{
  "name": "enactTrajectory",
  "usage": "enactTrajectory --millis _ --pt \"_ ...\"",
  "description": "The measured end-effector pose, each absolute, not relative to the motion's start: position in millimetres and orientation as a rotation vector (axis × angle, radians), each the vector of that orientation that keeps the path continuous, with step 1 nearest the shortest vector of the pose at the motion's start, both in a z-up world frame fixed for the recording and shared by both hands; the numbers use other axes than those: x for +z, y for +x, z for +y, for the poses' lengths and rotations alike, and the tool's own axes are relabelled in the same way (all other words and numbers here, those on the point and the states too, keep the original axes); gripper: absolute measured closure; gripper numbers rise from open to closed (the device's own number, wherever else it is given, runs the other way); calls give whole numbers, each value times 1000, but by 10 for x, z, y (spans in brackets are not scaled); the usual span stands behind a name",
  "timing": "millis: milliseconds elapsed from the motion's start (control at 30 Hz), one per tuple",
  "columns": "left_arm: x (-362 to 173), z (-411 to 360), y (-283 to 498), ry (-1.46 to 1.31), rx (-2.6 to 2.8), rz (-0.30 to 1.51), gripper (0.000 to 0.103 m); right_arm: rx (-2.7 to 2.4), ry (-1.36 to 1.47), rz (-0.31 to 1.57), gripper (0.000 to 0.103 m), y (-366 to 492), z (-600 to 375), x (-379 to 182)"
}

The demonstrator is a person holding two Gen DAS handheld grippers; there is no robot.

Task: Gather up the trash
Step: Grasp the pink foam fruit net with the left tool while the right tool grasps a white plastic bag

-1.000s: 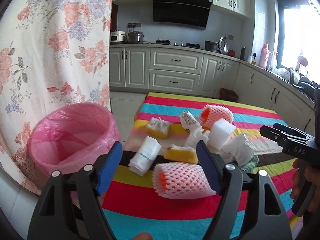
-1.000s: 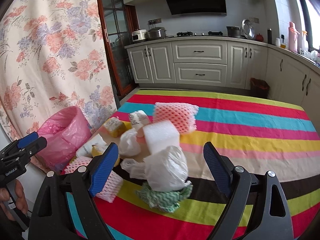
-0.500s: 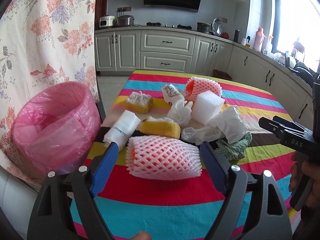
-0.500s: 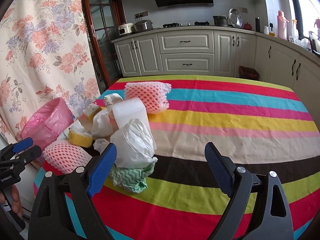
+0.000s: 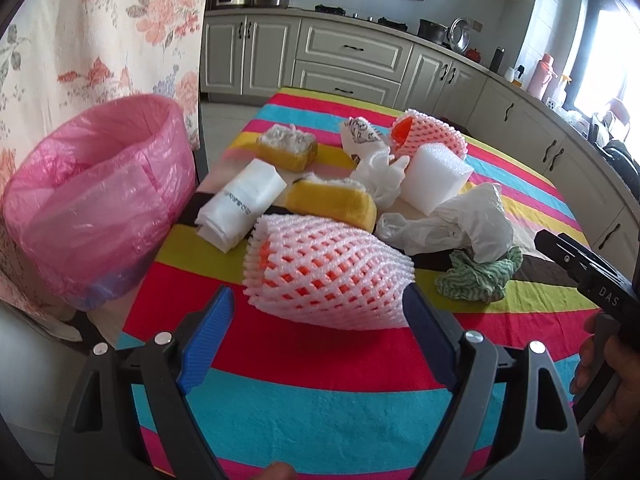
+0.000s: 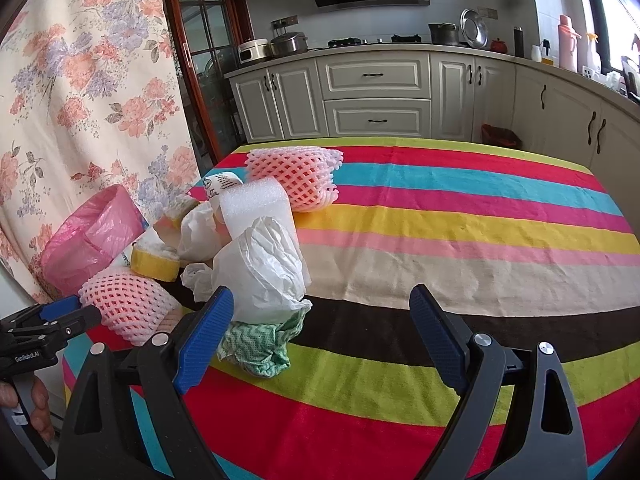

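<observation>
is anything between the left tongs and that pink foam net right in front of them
Nothing visible does. The left tongs stand open with the near foam net straight ahead, only bare striped tablecloth between. The sponge and white packet lie behind the net, not in the way.

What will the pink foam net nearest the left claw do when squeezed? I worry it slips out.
The pink foam net looks like soft open mesh, so it will probably crush rather than resist. It seems very light for its bulk. Its textured lattice should grip well, so slipping seems unlikely, though its rounded shape could roll if the open left claw nudges it first.
</observation>
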State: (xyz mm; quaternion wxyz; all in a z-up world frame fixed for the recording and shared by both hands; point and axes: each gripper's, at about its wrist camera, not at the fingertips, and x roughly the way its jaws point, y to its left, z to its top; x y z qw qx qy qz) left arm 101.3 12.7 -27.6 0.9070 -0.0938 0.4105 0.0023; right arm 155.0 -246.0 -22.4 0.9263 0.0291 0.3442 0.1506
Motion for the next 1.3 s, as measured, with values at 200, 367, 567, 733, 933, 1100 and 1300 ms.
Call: enactTrajectory --millis 200,367,567,733,933,1100,1300 --pt "-357 114 1102 -233 -8 869 20 327 45 708 18 1586 -2358 -235" --pt "-401 123 1234 -251 -3 876 21 348 28 715 18 1651 -2226 -250" --pt "-427 142 1367 -259 7 885 24 375 4 727 18 1751 -2050 -277" --pt "-446 103 1426 -231 -12 899 42 389 -12 741 18 1841 -1938 -313" --pt "-408 79 1441 -201 -34 892 61 395 -20 773 18 1950 -1843 -396" --pt "-347 77 1404 -186 -49 878 66 401 -27 807 44 2004 -1802 -452" --pt "-259 103 1338 -176 -47 859 67 406 -9 793 56 1969 -1871 -402"
